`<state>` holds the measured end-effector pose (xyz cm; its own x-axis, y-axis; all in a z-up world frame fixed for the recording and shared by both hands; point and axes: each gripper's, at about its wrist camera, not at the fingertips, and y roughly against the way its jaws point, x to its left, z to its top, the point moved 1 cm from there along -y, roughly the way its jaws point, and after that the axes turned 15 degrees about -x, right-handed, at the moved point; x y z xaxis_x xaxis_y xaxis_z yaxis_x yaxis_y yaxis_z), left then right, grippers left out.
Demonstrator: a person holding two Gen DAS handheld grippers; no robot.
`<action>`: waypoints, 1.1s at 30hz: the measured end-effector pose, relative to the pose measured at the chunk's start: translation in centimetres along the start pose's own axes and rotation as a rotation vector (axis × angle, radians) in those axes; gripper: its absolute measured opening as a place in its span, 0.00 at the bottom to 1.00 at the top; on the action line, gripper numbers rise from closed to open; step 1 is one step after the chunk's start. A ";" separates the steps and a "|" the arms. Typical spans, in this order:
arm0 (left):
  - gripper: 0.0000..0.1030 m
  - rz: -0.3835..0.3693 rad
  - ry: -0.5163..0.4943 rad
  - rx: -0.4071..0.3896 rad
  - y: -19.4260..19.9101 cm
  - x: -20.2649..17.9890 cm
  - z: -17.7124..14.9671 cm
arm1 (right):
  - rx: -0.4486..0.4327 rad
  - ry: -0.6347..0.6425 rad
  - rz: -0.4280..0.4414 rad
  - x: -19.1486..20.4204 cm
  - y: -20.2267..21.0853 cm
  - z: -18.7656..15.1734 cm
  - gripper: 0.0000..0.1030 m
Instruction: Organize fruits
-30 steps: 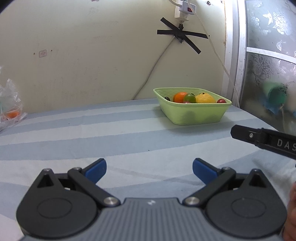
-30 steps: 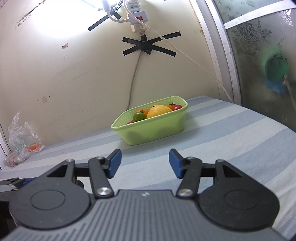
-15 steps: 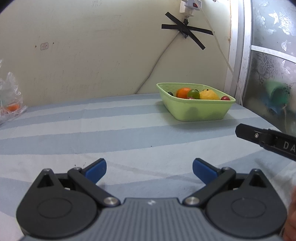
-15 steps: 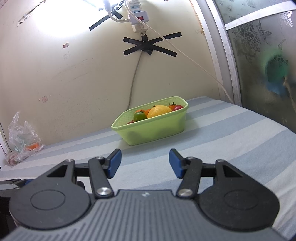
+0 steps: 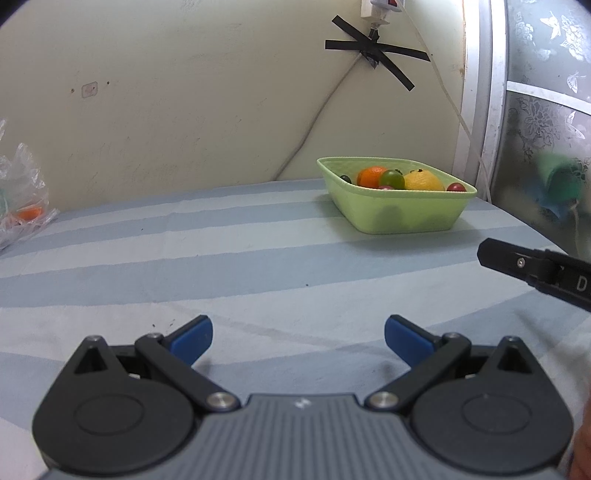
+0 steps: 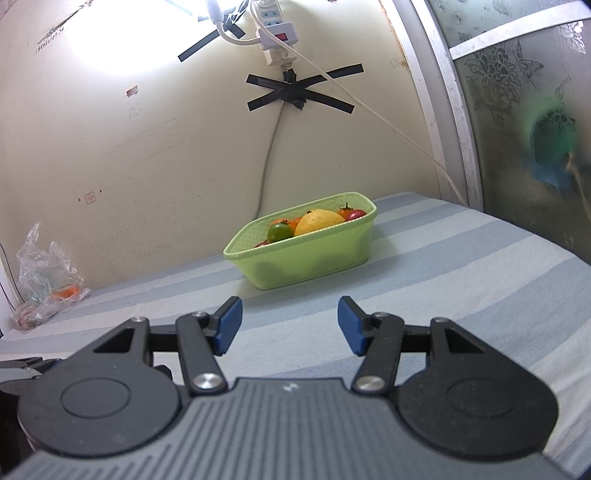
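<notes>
A light green basket stands far back on the striped cloth, near the wall. It holds an orange, a green tomato, a yellow lemon and small red tomatoes. My left gripper hovers open over the cloth, well short of the basket, with nothing between its blue pads. My right gripper is also open and empty, nearer the basket. Its black finger shows at the right edge of the left wrist view.
A clear plastic bag with something orange in it lies at the far left by the wall. A power strip and taped cable hang on the wall behind the basket. A frosted glass panel closes the right side.
The left wrist view has tilted slightly, so the basket sits a little higher and further right in it. Both grippers keep the same opening. The right wrist view is unchanged.
</notes>
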<state>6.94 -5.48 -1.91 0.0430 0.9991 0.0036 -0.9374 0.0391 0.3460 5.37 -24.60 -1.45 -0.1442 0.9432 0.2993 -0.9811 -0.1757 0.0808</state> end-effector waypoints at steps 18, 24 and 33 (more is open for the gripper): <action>1.00 0.019 -0.028 -0.031 0.6 -0.3 -0.1 | 0.008 -0.015 0.010 -0.3 -0.3 0.0 0.58; 1.00 0.027 -0.037 -0.076 1.3 -0.4 -0.1 | 0.007 -0.015 0.013 -0.4 -0.3 0.0 0.58; 1.00 0.066 -0.079 -0.065 1.4 -0.8 -0.3 | 0.007 -0.015 0.012 -0.4 -0.3 0.0 0.58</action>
<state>5.49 -6.23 -1.69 0.0052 0.9951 0.0988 -0.9594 -0.0229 0.2811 5.72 -24.91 -1.57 -0.1544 0.9365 0.3147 -0.9783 -0.1895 0.0839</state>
